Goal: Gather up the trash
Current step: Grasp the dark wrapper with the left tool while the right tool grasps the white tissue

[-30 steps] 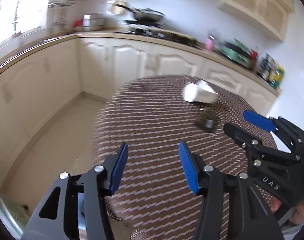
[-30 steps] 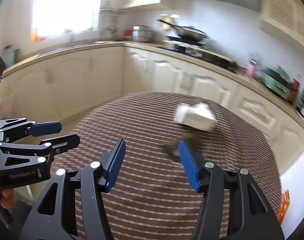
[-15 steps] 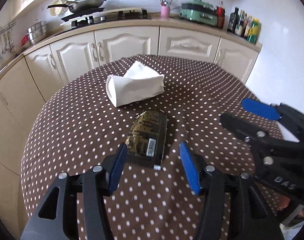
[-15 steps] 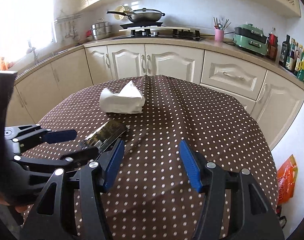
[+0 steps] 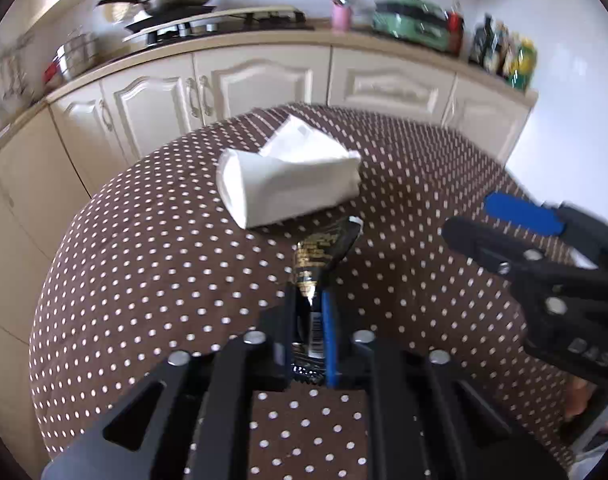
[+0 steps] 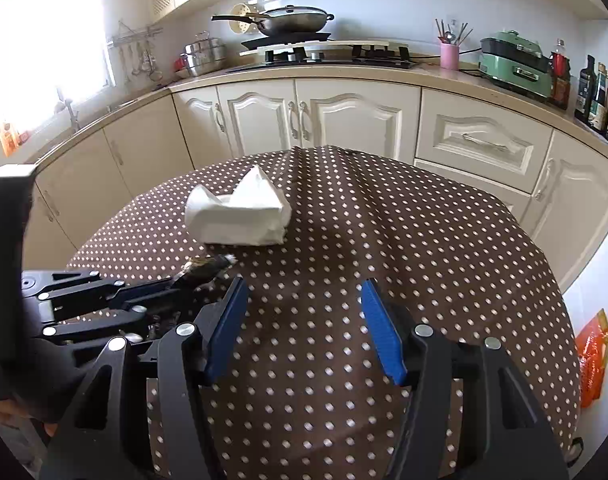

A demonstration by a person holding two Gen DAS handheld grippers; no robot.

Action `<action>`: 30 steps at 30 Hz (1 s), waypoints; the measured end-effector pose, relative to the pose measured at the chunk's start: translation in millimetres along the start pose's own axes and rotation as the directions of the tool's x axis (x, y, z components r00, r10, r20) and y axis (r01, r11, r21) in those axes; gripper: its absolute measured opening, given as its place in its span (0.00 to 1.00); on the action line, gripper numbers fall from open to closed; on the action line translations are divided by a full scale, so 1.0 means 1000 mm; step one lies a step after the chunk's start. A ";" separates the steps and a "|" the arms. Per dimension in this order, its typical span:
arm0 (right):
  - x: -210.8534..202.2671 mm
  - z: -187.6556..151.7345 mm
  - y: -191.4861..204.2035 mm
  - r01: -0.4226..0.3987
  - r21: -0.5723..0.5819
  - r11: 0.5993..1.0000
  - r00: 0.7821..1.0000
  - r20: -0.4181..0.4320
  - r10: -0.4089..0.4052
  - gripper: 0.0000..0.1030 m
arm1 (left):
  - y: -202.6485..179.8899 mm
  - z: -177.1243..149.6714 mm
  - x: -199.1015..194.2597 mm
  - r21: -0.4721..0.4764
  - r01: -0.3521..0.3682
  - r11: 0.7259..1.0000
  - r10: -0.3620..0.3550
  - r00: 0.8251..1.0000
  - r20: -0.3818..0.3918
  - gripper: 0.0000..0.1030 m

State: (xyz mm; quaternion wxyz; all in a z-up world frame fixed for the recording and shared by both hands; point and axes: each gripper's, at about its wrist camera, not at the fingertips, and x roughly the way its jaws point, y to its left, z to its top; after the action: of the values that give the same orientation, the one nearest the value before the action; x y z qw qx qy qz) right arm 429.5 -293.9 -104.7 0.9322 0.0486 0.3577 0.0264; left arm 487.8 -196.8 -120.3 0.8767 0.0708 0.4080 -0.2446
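My left gripper [image 5: 310,300] is shut on a black snack wrapper [image 5: 318,256] with gold print, pinched edge-on just above the round table. The wrapper [image 6: 205,270] also shows in the right wrist view, sticking out of the left gripper [image 6: 171,284]. A white tissue pack [image 5: 287,176] lies on the table just beyond the wrapper; it also shows in the right wrist view [image 6: 237,214]. My right gripper [image 6: 304,320] is open and empty over the middle of the table, to the right of the left one; it also shows in the left wrist view [image 5: 480,220].
The round table has a brown polka-dot cloth [image 6: 384,232]. Cream kitchen cabinets [image 6: 316,120] curve behind it, with a stove and pan [image 6: 287,20], a pink utensil cup [image 6: 450,54], a green cooker [image 6: 516,62] and bottles. An orange bag [image 6: 592,356] lies on the floor at right.
My left gripper has closed on the black wrapper, which now stands edge-on between the fingers. The right gripper has stayed open and moved little.
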 end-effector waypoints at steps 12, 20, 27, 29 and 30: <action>0.054 0.042 -0.007 -0.155 0.195 0.968 0.987 -0.001 0.158 0.55 | 0.058 0.005 -0.059 -0.168 -0.067 0.983 0.102 0.973 0.207 0.07; 0.077 0.062 -0.016 -0.213 0.304 0.928 0.974 -0.009 0.227 0.43 | 0.082 0.000 -0.051 -0.228 -0.055 0.972 0.100 0.977 0.191 0.08; 0.072 0.055 0.000 -0.202 0.245 0.948 0.975 -0.043 0.219 0.11 | 0.090 -0.010 -0.061 -0.241 -0.046 0.969 0.092 0.978 0.186 0.08; 0.058 0.054 0.011 -0.191 0.198 0.961 0.980 -0.018 0.199 0.09 | 0.093 -0.014 -0.069 -0.245 -0.045 0.968 0.094 0.976 0.195 0.08; 0.048 0.053 0.019 -0.185 0.168 0.968 0.982 -0.003 0.188 0.08 | 0.095 -0.016 -0.075 -0.250 -0.042 0.967 0.095 0.975 0.201 0.08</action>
State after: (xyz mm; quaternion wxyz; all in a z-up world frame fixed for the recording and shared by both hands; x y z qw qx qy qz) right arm 500.8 -274.3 -95.2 0.9147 0.1595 0.3615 0.0846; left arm 482.5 -81.2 -81.9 0.9250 -0.0500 0.3371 -0.1680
